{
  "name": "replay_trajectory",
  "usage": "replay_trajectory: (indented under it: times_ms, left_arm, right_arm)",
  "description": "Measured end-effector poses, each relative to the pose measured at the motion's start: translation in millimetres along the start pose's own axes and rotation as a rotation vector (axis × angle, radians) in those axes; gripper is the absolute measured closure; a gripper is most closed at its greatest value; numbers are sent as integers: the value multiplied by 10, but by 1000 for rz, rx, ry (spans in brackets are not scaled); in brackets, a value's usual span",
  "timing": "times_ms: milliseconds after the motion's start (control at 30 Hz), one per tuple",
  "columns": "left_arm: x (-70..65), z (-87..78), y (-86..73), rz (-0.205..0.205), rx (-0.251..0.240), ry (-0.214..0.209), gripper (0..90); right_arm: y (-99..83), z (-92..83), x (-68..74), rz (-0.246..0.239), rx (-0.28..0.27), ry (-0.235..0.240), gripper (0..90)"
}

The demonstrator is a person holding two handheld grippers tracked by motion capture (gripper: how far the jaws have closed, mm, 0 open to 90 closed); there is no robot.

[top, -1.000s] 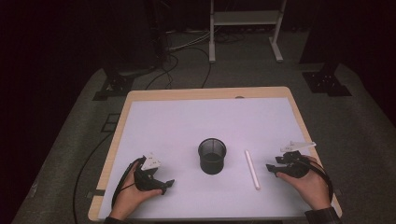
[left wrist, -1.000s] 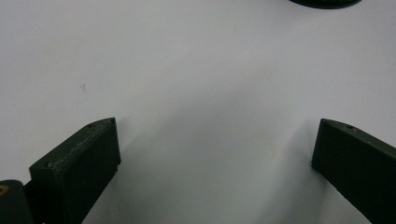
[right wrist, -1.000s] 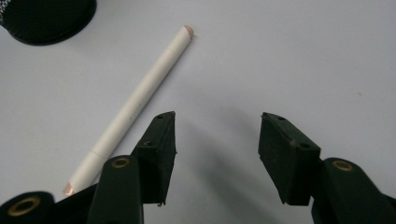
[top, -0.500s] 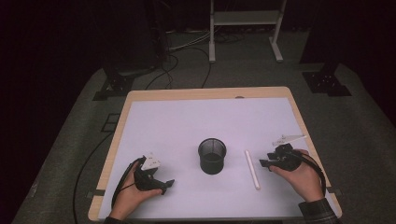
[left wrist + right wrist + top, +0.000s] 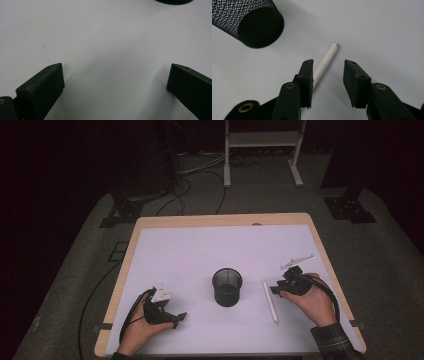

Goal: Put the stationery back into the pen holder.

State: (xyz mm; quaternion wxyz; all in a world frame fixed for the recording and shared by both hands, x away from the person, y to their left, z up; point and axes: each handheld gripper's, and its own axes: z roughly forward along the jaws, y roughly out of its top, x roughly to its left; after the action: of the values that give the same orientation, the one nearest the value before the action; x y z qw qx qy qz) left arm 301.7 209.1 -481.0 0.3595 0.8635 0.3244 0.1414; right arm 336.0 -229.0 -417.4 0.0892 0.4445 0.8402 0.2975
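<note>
White pen (image 5: 270, 301) lies flat on the desk (image 5: 200, 245), at three o'clock of the mesh cup (image 5: 227, 287). We have moved our right tongs (image 5: 328, 67) in over it, jaws just narrowing but not yet pinching; our left tongs (image 5: 113, 75) rest wide open, empty.

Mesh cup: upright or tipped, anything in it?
Upright. The mesh cup stands on its base on the table, round mouth facing up. Nothing visible inside; the white pen lies flat beside it.
</note>
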Motion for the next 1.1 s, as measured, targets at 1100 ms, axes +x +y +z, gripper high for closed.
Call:
replay_trajectory:
  times_ms: [1100]
  left_arm:
    - [4,0,1,2,0,0,1]
  right_arm:
    - [278,425,-54,2,124,18,645]
